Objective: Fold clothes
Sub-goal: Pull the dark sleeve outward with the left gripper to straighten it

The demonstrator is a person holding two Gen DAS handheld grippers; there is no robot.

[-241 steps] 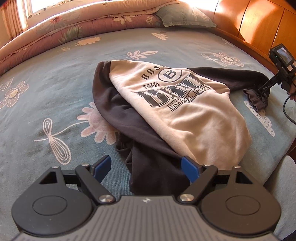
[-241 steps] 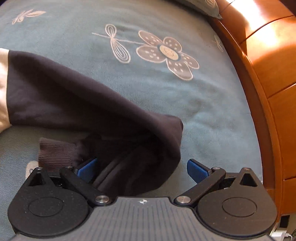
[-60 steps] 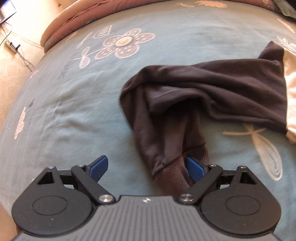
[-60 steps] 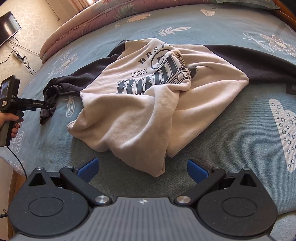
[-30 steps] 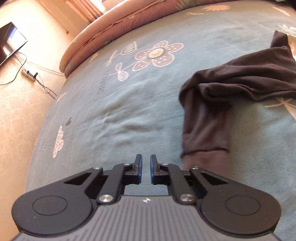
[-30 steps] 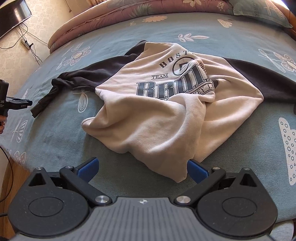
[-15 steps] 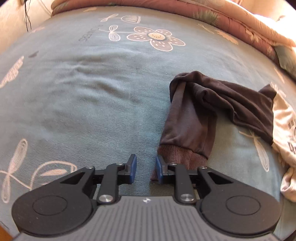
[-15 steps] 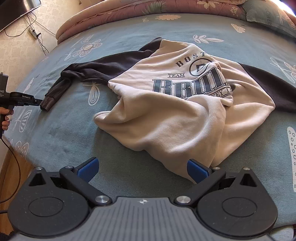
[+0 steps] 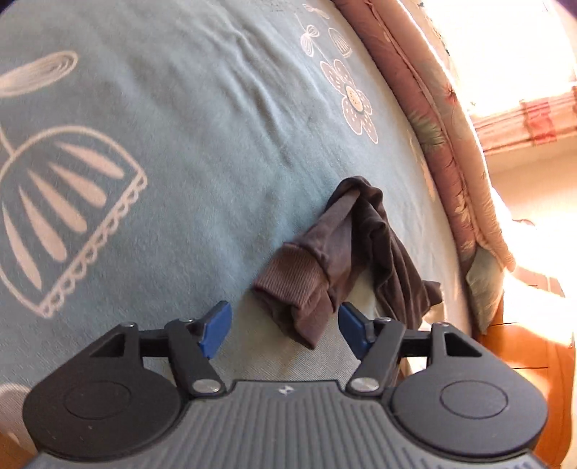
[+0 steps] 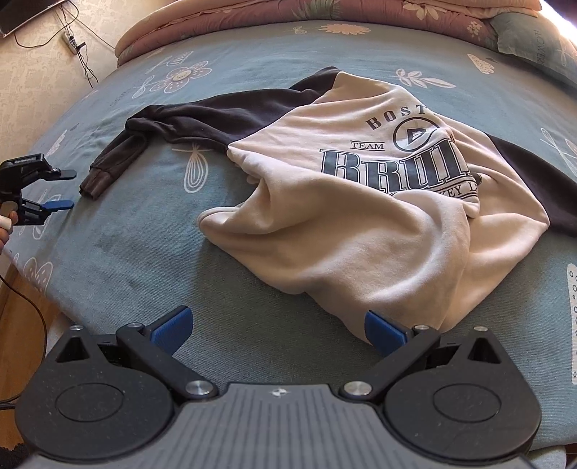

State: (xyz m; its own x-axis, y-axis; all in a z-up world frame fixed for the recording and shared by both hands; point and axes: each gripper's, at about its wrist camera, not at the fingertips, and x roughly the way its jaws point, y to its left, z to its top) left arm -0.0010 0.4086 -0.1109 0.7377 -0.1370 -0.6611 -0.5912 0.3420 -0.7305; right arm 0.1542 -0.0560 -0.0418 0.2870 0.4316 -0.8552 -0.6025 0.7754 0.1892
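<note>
A cream sweatshirt [image 10: 360,223] with dark sleeves and a "BRUINS" print lies crumpled on the blue bedspread [image 10: 252,57]. Its left dark sleeve [image 10: 173,126] stretches out to the left and ends in a ribbed cuff [image 10: 92,184]. My left gripper [image 9: 285,326] is open, and the cuff [image 9: 292,292] sits just ahead of and between its blue pads. It also shows at the left edge of the right wrist view [image 10: 65,187], open beside the cuff. My right gripper [image 10: 277,332] is open and empty at the sweatshirt's lower hem.
A rolled pink floral quilt [image 10: 324,11] and a pillow [image 10: 533,39] lie along the far side of the bed. A wooden bed frame [image 9: 523,360] shows at the right of the left wrist view. The bed's edge and floor [image 10: 21,317] lie to the left.
My left gripper opened from shut, rolled to one side and came up to the sleeve cuff. My right gripper moved a little closer to the sweatshirt's hem and stayed open.
</note>
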